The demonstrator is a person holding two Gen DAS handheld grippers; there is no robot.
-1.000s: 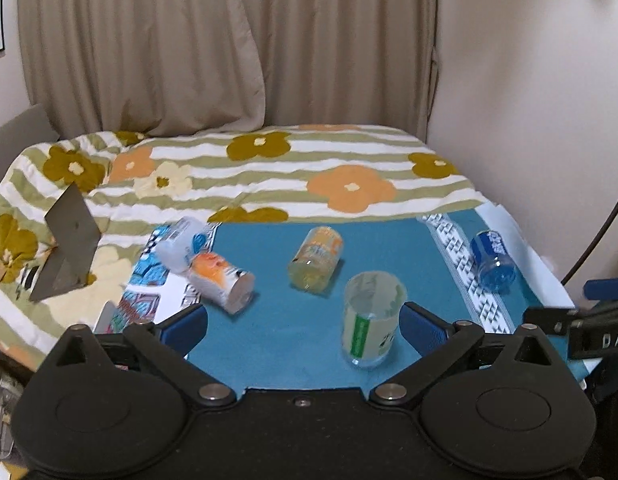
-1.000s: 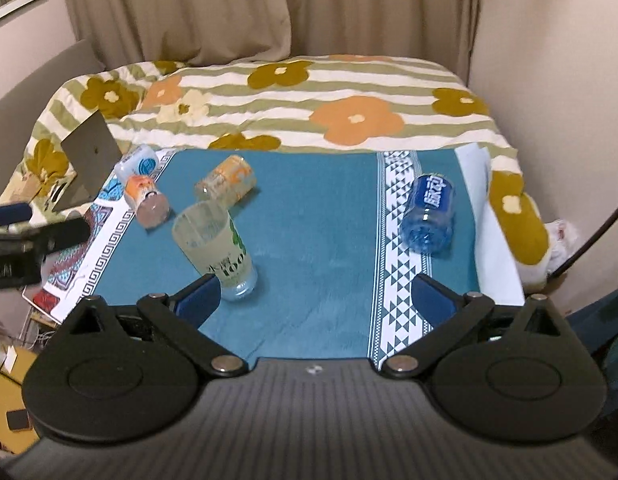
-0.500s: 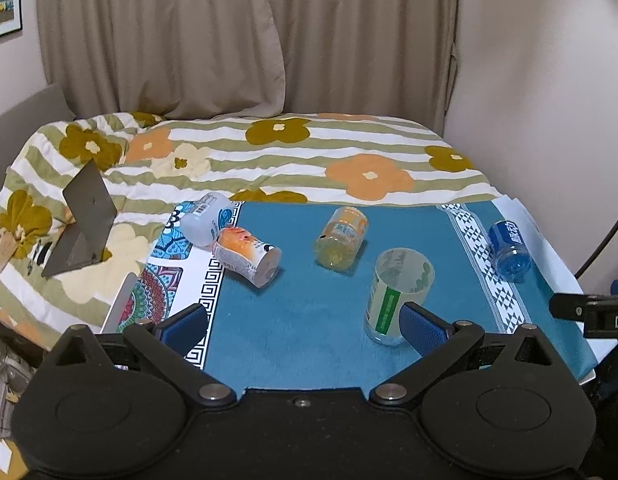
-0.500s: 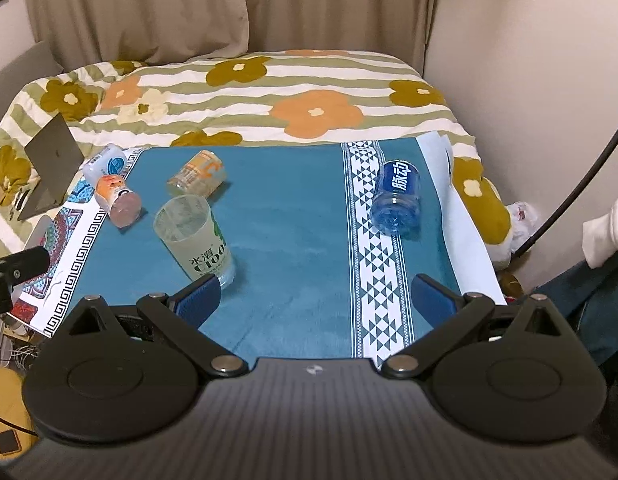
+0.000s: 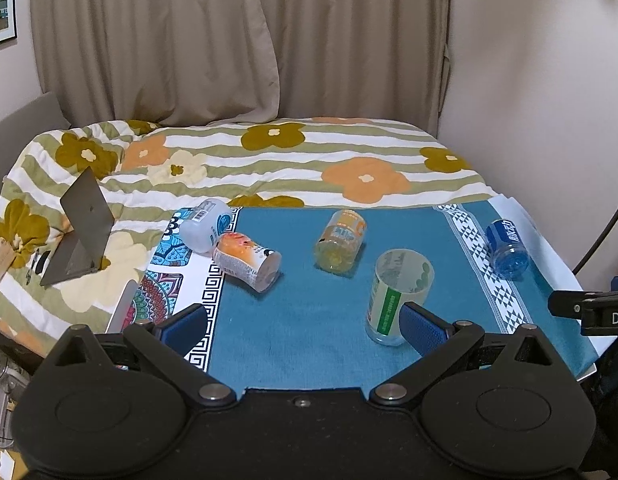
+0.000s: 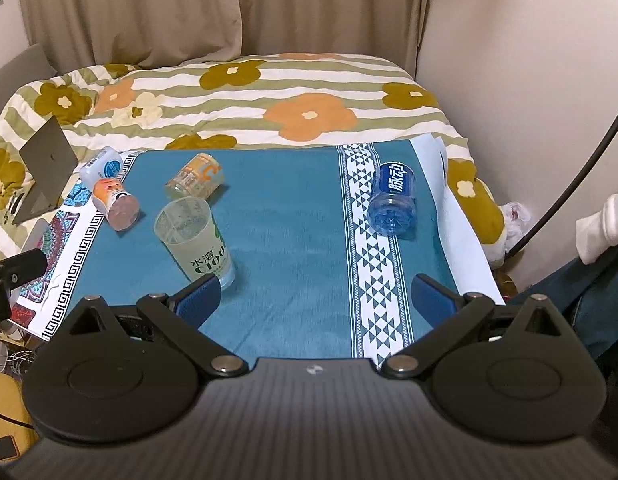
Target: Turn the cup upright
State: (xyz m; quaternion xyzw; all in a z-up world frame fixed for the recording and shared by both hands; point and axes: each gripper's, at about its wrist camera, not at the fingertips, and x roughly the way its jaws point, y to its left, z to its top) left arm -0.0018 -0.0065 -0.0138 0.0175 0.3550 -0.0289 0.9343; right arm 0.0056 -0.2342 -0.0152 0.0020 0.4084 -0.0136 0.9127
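A clear cup with a green label stands upright, mouth up, on the teal cloth; it also shows in the right wrist view. Other cups lie on their sides: a yellow-orange one, an orange-pink one, a white-blue one and a blue one. My left gripper is open and empty, its right finger just in front of the upright cup. My right gripper is open and empty above the cloth's near edge.
The cloth lies on a bed with a flowered striped quilt. A grey folded stand sits on the quilt at the left. A patterned mat lies at the cloth's left edge. Curtains and a wall stand behind.
Both grippers have drawn back and up from the cloth, so the cups look farther away. The upright cup has stayed in place. Both grippers have stayed open.
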